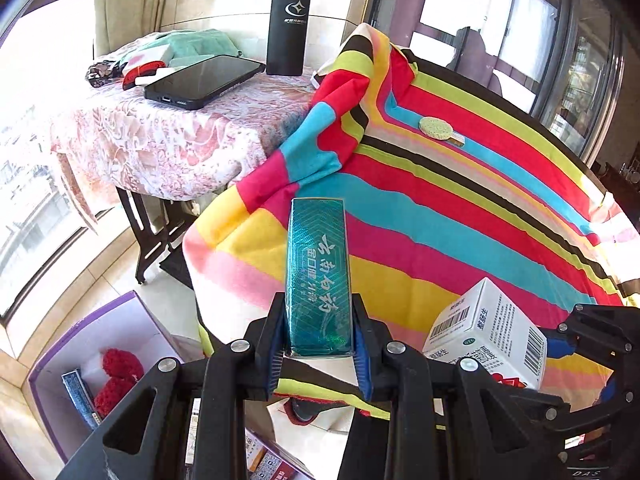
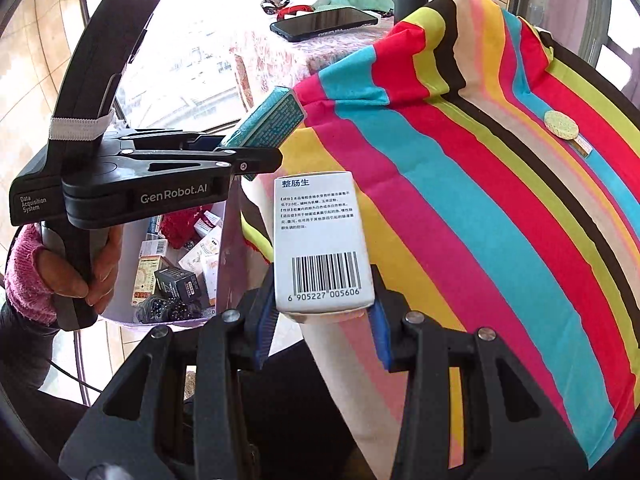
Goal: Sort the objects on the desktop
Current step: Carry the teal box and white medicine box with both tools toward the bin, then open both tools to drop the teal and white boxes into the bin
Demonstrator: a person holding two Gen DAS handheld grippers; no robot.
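The left gripper (image 1: 319,354) is clamped on a teal box (image 1: 318,272), its blue pads pressing both long sides near the box's lower end; the box stands out lengthwise ahead of the fingers, lifted off the striped cloth (image 1: 460,208) near the table's edge. From the right wrist view that same gripper (image 2: 256,160) reaches in level from the left, with the person's hand (image 2: 92,264) wrapped round its upright handle in a pink knitted cuff, and the teal box (image 2: 266,124) tilts upward out of its tips. The right gripper (image 2: 325,316) grips a white box (image 2: 320,240) by its lower end, barcode face toward the camera, held above the cloth's near edge. The two boxes are near each other but apart. Below the left gripper sits a purple bin (image 2: 222,256) holding small packages and something red and knitted. A black phone (image 1: 204,80) and black flask (image 1: 289,20) rest on the lace-covered side table (image 1: 160,148) beyond.
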